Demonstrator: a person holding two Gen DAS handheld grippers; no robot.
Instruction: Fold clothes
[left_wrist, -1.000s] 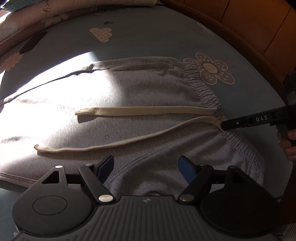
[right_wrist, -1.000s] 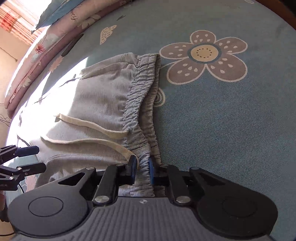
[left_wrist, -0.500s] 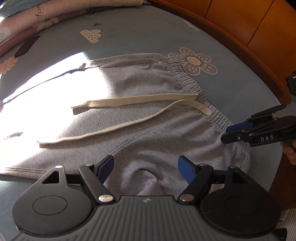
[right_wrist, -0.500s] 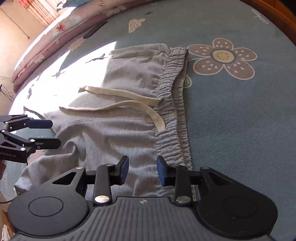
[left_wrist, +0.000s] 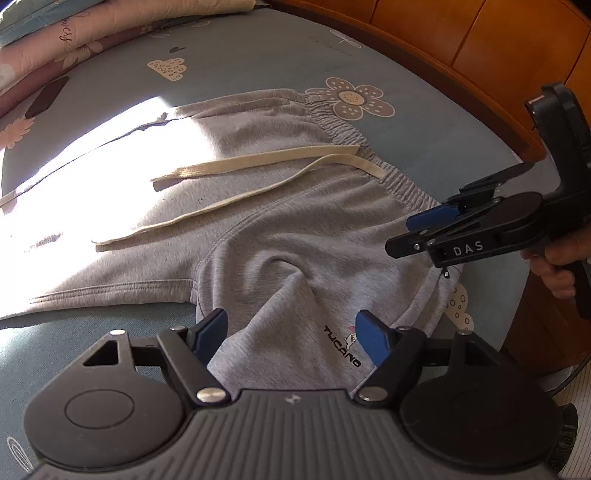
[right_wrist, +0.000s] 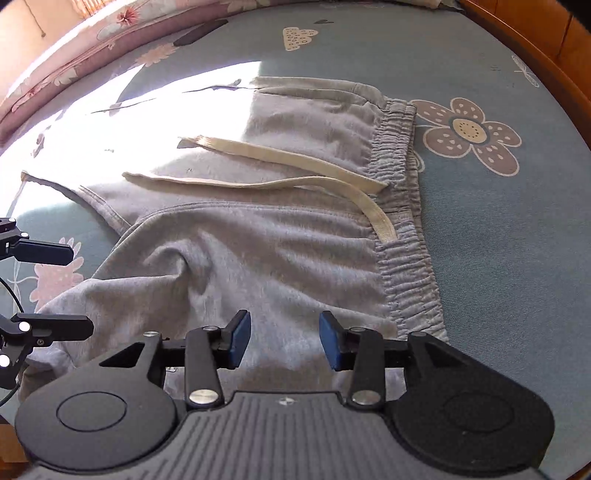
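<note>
1. Your left tool (left_wrist: 291, 341) is spread wide and pinches nothing. It hangs just above the near leg of the grey shorts (left_wrist: 280, 236), where the printed logo (left_wrist: 341, 345) shows between its fingers.

2. Your right tool (right_wrist: 284, 339) is also spread and holds nothing. It hangs over the near part of the shorts, close to the near end of the elastic waistband (right_wrist: 406, 258).

3. The shorts lie flat on the bed (right_wrist: 498, 240), front side up, with a raised crease in the near leg. From your left tool the cloth lies straight ahead and below; from your right tool it lies ahead and toward the left.

4. The long axis of the waistband runs from near to far on the right side of the shorts. The legs point away from it to the left, into the sunlit patch. So your right tool is the nearer one to the waistband, and your left tool is the nearer one to the leg hems.

5. The scene fits shorts laid out flat for folding, and I judge that no fold shows in them now.

6. Count: one pair of shorts, two cream drawstring ends (left_wrist: 255, 166) lying across the front, two tools.

7. Farther away, at the far edge of the bed, lies folded bedding (left_wrist: 74, 33), and a wooden frame (left_wrist: 461, 48) borders the bed at the right.
</note>
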